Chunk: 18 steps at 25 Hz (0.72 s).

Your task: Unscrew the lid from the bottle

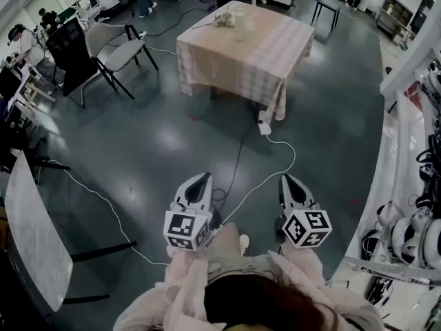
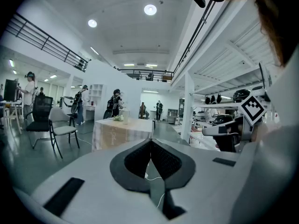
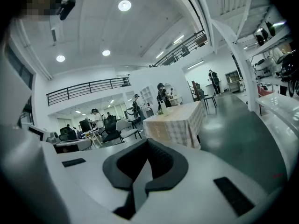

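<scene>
1. While the person is standing on the dark grey-green floor [image 1: 138,150], well apart from the table, the left hand-held gripper [image 1: 204,178] is being held out in front of the body. Its jaws are pressing fully together with nothing between them.
2. The right hand-held gripper [image 1: 286,181] is hovering beside it, likewise closed tight and carrying nothing.
3. Both are pointing forward and slightly downward, toward the square tabletop draped in a pale checked cloth [image 1: 262,61].
4. The clear plastic bottle [image 1: 239,25] is standing upright near the far edge of that tabletop, far from both grippers. It is showing too small in every view to make out its top.
5. A small pale bundle [image 1: 222,20] is lying just beside the bottle, on its left in the head view.
6. A white cable [image 1: 279,161] is trailing across the floor from the foot of the table toward the person.
7. A grey chair with black legs [image 1: 114,54] is standing to the left of the table.
</scene>
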### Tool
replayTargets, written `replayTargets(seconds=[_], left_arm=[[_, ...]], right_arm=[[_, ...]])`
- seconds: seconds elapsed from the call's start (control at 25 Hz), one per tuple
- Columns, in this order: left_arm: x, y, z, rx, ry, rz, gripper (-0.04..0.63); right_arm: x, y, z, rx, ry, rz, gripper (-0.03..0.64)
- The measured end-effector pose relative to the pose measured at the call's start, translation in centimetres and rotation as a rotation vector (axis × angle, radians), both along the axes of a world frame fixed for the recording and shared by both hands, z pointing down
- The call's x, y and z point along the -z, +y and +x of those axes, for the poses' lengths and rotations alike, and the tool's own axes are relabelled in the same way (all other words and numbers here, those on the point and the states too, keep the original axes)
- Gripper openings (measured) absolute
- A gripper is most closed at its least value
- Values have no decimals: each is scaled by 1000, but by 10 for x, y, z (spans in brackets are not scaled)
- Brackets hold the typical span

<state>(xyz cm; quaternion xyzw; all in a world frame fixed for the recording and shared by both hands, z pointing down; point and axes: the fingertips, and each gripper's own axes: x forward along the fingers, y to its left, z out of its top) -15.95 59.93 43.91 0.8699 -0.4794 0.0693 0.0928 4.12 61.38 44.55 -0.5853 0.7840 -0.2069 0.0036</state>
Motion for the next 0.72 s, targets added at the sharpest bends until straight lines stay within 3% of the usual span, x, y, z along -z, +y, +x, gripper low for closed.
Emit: replayTargets(seconds=[0.4,0.72], left_arm=[[-1,30,31,-43,-15,-10,28],[1,14,48,-59,-1,-9,28]], right_arm=[[4,32,34,-94,34,22,14],[7,15,40,-72,60,23,14]])
